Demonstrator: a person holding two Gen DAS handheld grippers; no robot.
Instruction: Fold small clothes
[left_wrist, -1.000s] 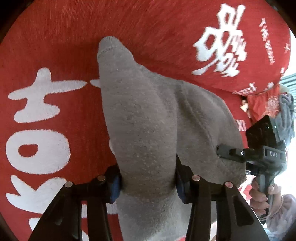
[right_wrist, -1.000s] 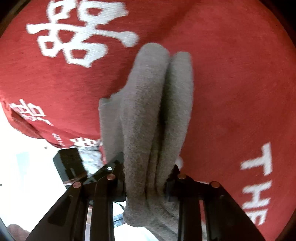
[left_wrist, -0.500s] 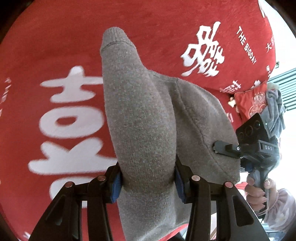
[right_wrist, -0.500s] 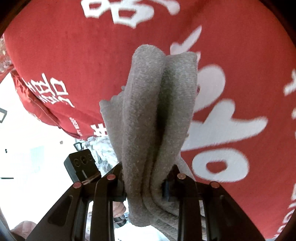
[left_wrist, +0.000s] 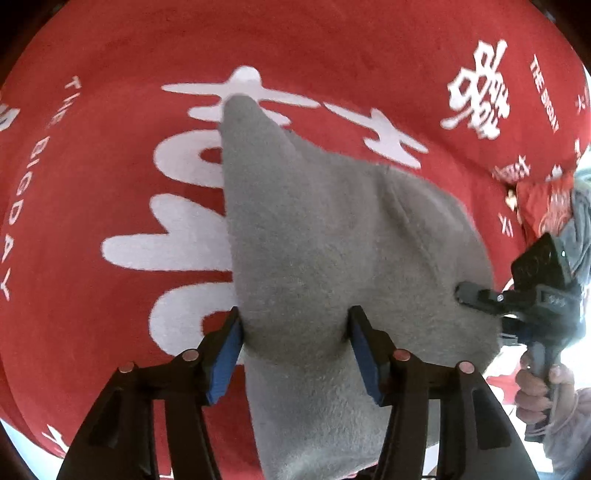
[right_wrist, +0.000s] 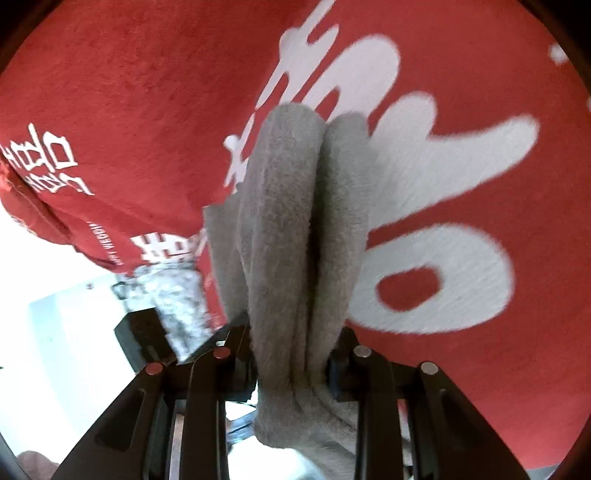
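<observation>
The setting is appearing to be a home, though the exact room cannot be told. A red blanket (left_wrist: 332, 48) with white printed characters and the words "THE BIGDAY" is covering the work area and filling most of both views. More red printed fabric (left_wrist: 543, 201) and a grey cloth (left_wrist: 581, 218) are lying at its edge. A bright white floor (right_wrist: 44, 280) is showing beyond.

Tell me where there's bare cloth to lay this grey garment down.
Free: the red cloth left of and beyond the grey garment, printed but bare. In the right wrist view, bare to the garment's right too. Crowded: the cloth's right corner, by the right gripper and bundled fabric.
</observation>
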